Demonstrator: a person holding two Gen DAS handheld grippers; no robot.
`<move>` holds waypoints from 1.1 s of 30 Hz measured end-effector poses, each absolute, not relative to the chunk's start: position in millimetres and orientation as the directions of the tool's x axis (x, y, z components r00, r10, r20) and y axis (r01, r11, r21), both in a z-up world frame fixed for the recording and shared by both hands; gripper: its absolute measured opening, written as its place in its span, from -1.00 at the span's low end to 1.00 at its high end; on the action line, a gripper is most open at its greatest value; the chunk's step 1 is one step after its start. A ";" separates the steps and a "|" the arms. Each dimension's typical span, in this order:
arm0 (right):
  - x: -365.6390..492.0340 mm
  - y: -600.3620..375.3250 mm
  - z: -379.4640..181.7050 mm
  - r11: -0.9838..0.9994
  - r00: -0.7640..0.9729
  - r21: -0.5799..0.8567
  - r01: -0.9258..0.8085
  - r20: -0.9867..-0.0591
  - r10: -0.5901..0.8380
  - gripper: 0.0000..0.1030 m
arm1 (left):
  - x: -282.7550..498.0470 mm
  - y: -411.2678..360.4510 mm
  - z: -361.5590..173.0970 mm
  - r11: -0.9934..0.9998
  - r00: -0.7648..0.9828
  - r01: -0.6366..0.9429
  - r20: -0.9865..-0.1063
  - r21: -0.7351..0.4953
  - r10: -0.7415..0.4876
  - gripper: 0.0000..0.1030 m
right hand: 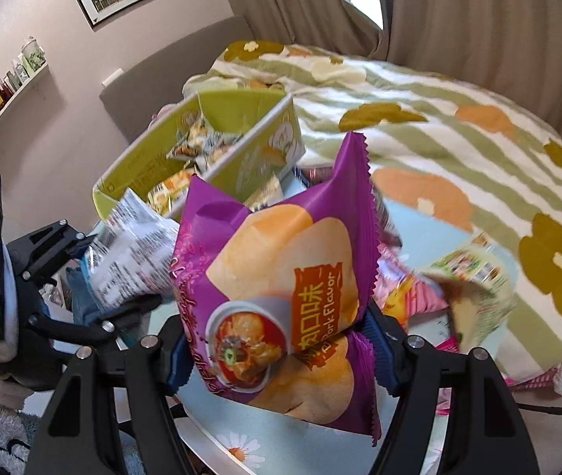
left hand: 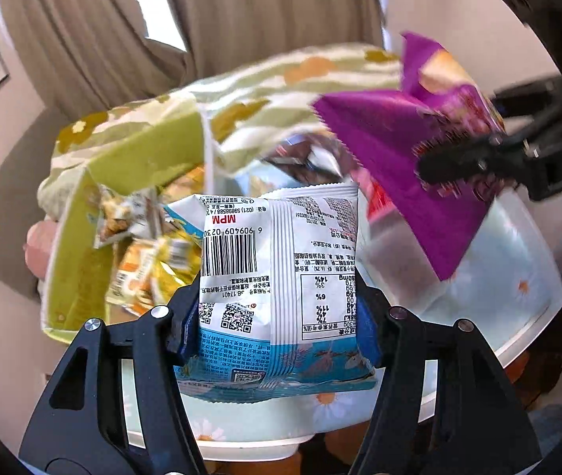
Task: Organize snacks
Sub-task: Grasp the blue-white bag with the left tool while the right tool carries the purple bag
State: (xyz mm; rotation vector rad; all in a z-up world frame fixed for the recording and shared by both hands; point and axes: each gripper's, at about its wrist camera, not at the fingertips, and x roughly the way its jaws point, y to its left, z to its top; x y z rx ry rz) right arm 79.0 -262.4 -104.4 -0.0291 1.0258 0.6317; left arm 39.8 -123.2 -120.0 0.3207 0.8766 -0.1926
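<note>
My left gripper [left hand: 279, 324] is shut on a white and blue snack bag [left hand: 281, 277], its barcode side facing me, held above the table. My right gripper [right hand: 277, 340] is shut on a purple chip bag [right hand: 277, 277], also lifted. The purple bag [left hand: 411, 150] and right gripper [left hand: 463, 166] show at the upper right of the left wrist view. The white bag [right hand: 130, 253] and left gripper [right hand: 95, 277] show at the left of the right wrist view. A green box [right hand: 217, 146] with several yellow snack packs stands behind; it also shows in the left wrist view [left hand: 75, 245].
A round table with a daisy-print cloth [left hand: 510, 289] lies below. More loose snack packs [right hand: 419, 293] lie on it to the right. A bed with a flowered green blanket [right hand: 459, 138] is behind. A wall shelf with bottles [right hand: 8, 91] is at far left.
</note>
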 end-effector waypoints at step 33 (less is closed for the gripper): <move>204.2 -55.7 -66.3 0.920 0.372 0.315 -0.232 -0.846 0.383 0.31 | 206.8 113.3 -113.1 0.972 0.526 0.227 -0.847 0.057 -0.073 0.99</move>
